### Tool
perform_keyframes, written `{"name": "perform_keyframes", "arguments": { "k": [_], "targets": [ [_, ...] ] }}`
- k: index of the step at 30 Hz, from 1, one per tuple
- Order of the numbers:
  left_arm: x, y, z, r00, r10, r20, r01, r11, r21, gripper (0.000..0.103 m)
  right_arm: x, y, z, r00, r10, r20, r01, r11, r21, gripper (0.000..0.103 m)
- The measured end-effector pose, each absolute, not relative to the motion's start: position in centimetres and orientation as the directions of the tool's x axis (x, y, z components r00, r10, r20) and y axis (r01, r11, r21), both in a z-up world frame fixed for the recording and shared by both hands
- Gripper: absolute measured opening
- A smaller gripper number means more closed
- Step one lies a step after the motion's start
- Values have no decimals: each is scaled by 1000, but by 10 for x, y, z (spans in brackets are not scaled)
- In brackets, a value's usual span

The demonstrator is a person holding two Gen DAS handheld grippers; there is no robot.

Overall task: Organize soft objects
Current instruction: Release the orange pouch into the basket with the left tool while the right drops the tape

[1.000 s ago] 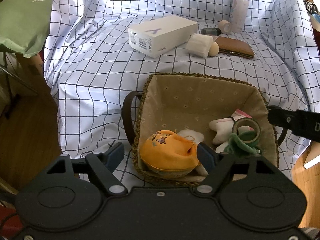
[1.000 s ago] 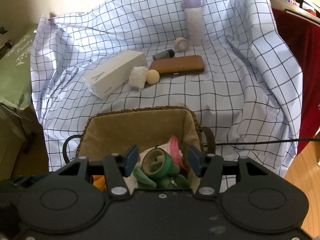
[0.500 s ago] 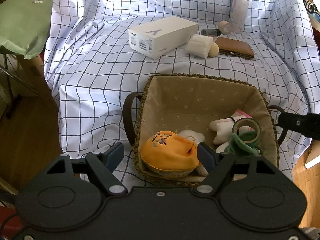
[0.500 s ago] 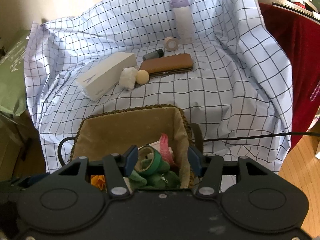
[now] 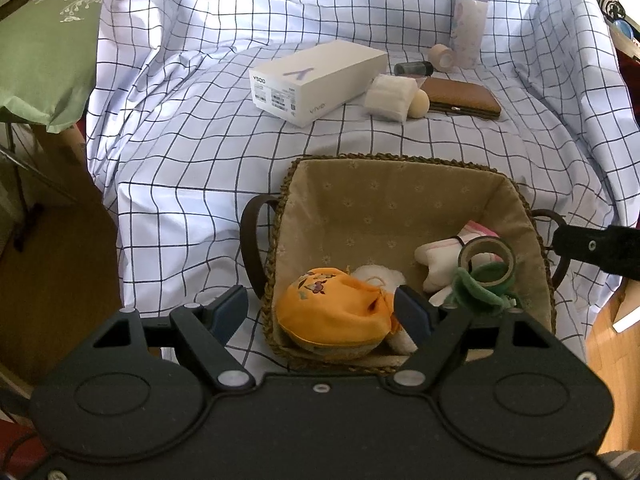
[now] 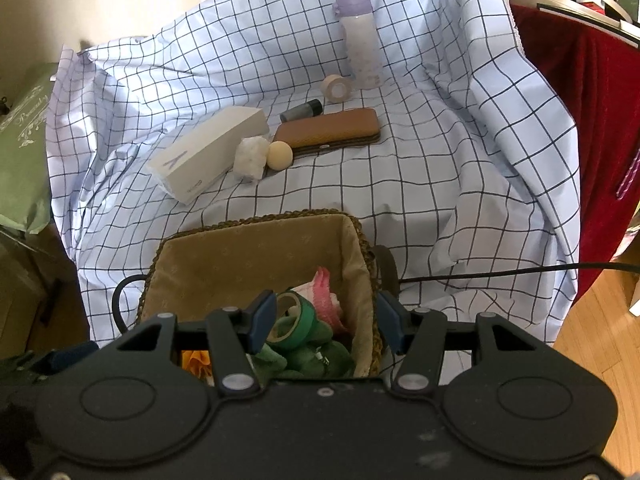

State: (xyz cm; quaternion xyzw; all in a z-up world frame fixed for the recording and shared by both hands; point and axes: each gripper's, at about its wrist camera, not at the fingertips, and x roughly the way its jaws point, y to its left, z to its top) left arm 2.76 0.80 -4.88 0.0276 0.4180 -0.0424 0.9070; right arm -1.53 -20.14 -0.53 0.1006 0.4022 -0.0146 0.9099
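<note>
Backing away from the basket (image 6: 256, 236), the right gripper (image 6: 326, 322) is hovering spread above its near right corner, over the green tape roll (image 6: 298, 322). Left view: the left gripper (image 5: 322, 312) is hanging spread, straddling the orange toy (image 5: 332, 312) lying in the basket's near left corner.

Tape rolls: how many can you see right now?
2. A green tape roll lies in the basket on the green plush; a beige tape roll sits beside the purple bottle. Others may be hidden.

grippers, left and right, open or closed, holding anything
Left gripper: open, holding nothing, over the basket's near edge.
Right gripper: open, holding nothing, above the green tape roll.
</note>
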Motion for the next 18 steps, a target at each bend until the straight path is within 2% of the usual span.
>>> {"name": "perform_keyframes", "arguments": {
  "k": [18],
  "targets": [
    [31,1,-54,629,-53,-776,114,993,25,76,-15,-201,-14,652,74,-754,95,979,179,55]
  ]
}}
